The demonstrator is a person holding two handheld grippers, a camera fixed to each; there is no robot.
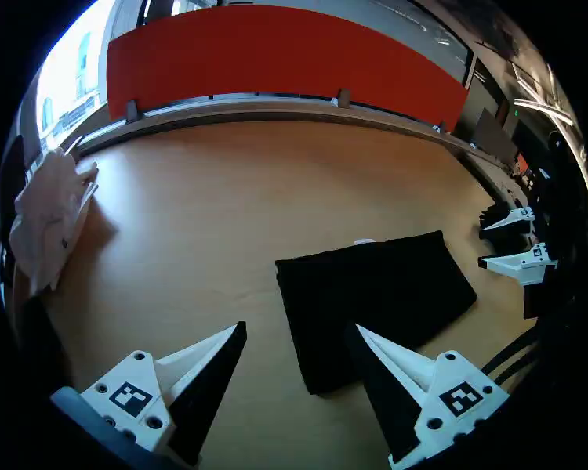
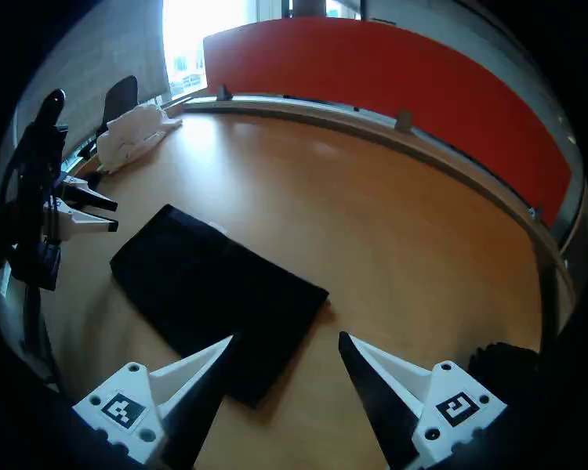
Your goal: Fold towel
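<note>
A black towel point(image 1: 376, 301) lies flat on the wooden table point(image 1: 239, 204) as a folded rectangle. My left gripper point(image 1: 295, 327) hovers open just above the towel's near edge, nothing between its fingers. At the right edge of the left gripper view, my right gripper point(image 1: 482, 246) points at the towel's far side with its fingers apart. In the right gripper view the black towel point(image 2: 215, 294) stretches from the centre toward the left. My right gripper point(image 2: 288, 337) is open above its near corner. The left gripper point(image 2: 116, 218) sits beyond the towel's left end.
A crumpled white cloth point(image 1: 51, 215) point(image 2: 137, 129) rests near the table's far corner. A red partition point(image 1: 286, 59) point(image 2: 404, 86) runs along the table's back edge. A dark chair point(image 2: 121, 98) stands behind the corner. A dark object point(image 2: 506, 364) sits low on the right.
</note>
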